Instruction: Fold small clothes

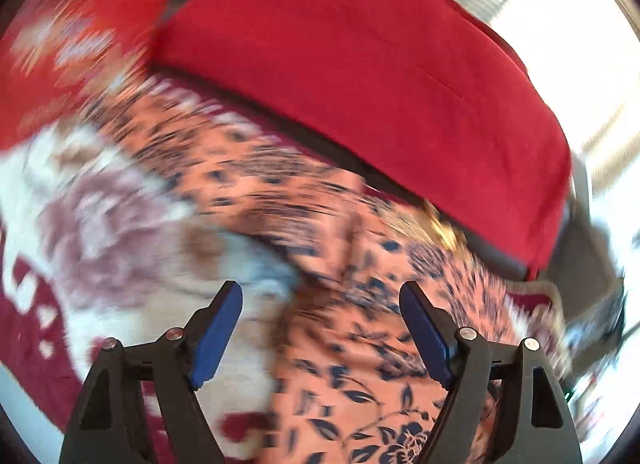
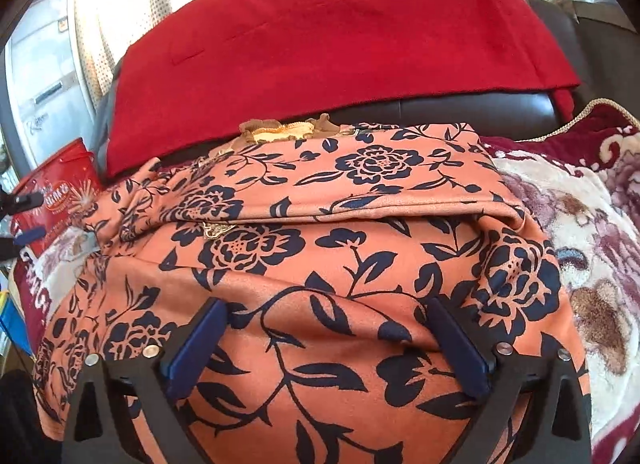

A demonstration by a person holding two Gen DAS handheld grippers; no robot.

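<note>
the orange floral garment (image 2: 320,248) lies straight ahead of and under the right gripper (image 2: 326,344), spread over a plush floral blanket (image 2: 592,248) with its top portion already turned down in a band across the far side, gold trim showing at the far edge. its long axis, in the right wrist view, runs side to side across the gripper's line of pointing, so the near hem sits closest and the folded band farthest. the right gripper stands released, jaws wide, with a raised wrinkle of cloth between its blue pads (image 2: 196,348) but no pinch visible; whether the pads brush the fabric i cannot tell.

the left gripper (image 1: 322,328) is also released and holds nothing; its view is heavily smeared. there the garment (image 1: 360,344) lies ahead and toward the gripper's right, with the blanket (image 1: 100,224) ahead to its left. a red cloth (image 2: 320,44) drapes a dark seat back beyond both, and a red printed tin (image 2: 60,184) sits off to the right gripper's left.

judged from this, the right gripper is the nearer one, already over the near hem; the coming move likely calls for a pinch there and a carry away toward the folded band.
</note>
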